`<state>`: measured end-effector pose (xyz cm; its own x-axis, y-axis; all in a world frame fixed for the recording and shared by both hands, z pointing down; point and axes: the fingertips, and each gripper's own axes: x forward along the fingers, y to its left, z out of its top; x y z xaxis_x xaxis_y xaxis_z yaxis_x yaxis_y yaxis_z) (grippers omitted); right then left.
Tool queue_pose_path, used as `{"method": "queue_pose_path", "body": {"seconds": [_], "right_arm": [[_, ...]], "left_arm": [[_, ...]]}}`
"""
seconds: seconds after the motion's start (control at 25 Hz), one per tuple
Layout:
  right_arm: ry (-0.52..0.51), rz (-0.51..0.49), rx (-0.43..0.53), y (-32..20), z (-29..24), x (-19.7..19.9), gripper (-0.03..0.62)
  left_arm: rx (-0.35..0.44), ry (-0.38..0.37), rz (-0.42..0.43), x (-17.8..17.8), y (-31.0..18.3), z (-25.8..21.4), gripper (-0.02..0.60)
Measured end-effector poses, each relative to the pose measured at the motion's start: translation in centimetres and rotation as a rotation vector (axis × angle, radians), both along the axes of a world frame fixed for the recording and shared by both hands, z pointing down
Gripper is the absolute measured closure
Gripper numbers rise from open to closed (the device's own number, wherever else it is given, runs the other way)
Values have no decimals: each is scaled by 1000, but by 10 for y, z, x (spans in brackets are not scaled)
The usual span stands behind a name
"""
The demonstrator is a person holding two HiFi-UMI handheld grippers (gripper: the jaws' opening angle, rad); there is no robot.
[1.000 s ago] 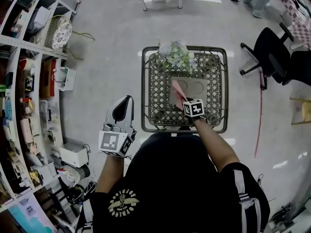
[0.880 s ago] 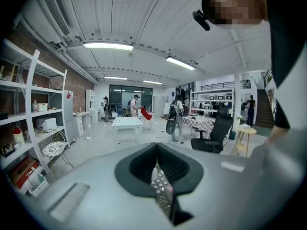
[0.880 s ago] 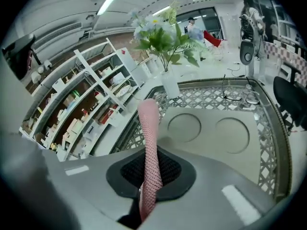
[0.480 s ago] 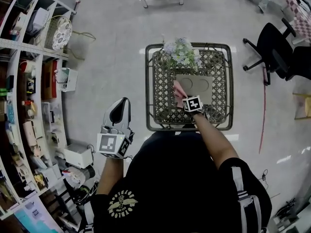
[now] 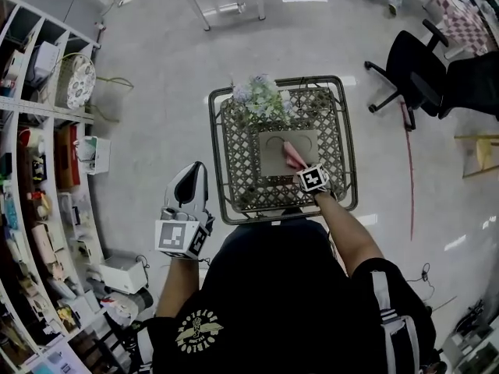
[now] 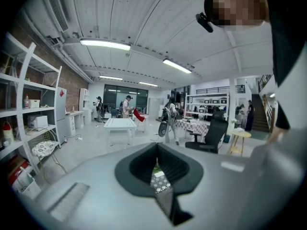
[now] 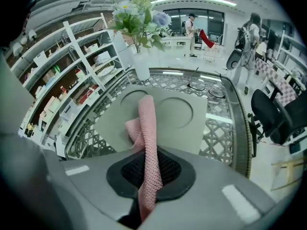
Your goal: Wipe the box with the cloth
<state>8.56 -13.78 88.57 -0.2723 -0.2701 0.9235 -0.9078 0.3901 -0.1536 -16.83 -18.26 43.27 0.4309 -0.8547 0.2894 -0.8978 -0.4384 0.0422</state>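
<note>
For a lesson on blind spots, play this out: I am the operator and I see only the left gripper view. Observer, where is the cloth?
Observer: The pink cloth is clamped in the right gripper.
Operator: Is it on the box?
Observer: Its free end appears to rest on the grey box, between two round recesses in the top.
Operator: What does the box stand on?
Observer: A metal table with a lattice top. A bunch of flowers stands at its far edge.
</note>
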Motion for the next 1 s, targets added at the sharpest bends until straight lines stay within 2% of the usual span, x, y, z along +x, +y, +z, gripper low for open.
{"method": "queue_pose_path", "body": {"seconds": [0.32,0.44,0.56,0.72,1.0], "right_arm": [[51,44,-13,20,8,81,577],[75,29,16,16,5,101,577],[52,27,42,12,-7,107,577],[-36,26,133,2,-53,100,577],[-215,2,401,-6,-185,88,577]], "left_arm": [[1,6,-4,38,1,6,581],[12,8,-7,51,3,2,581],[22,13,-20,62,6,1,581],[38,17,-42,70,8,0,581],[53,31,-125,60,15,-3,581]]}}
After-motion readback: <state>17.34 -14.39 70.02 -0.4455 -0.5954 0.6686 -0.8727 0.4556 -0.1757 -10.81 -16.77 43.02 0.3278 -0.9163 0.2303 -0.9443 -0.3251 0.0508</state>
